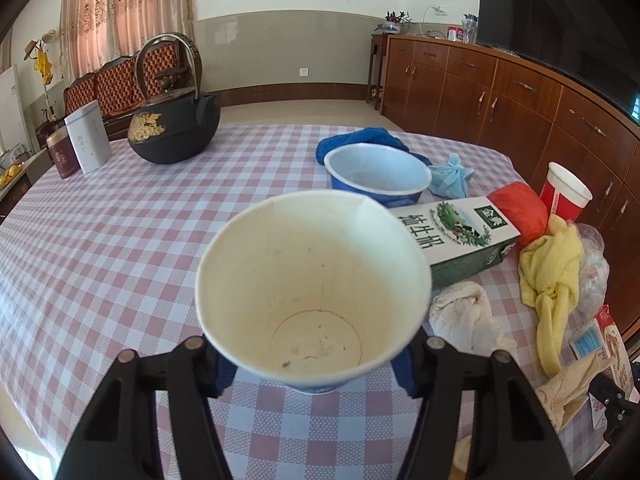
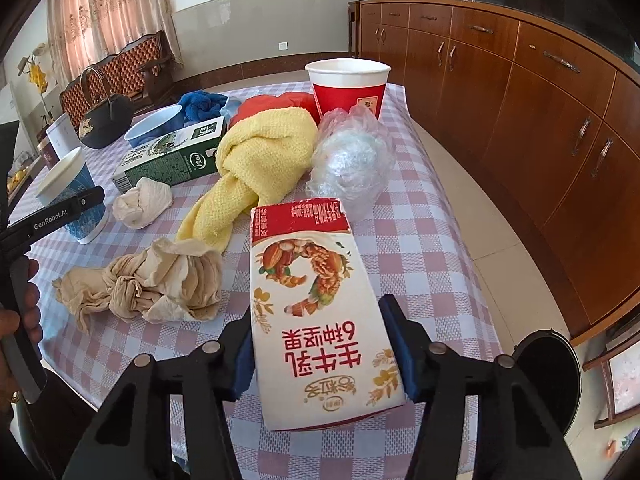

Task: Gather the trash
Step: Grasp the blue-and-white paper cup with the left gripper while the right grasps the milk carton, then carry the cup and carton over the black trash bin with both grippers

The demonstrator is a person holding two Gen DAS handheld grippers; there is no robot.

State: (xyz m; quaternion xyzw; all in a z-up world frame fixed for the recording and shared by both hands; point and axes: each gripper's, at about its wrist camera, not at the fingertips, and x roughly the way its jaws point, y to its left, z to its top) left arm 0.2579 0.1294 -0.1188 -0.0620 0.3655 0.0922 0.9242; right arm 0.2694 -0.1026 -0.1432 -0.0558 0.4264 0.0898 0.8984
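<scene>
The left gripper is pinched on a white paper cup with a blue outside, its blue pads pressed to the cup's lower sides, on the pink and white checked tablecloth. The right gripper is clamped on a red and white milk carton lying flat near the table edge. A crumpled beige paper napkin lies left of that carton, a knotted yellow cloth and a crumpled clear plastic bag beyond it.

Empty paper cup upright; red-white milk carton lying flat.
</scene>
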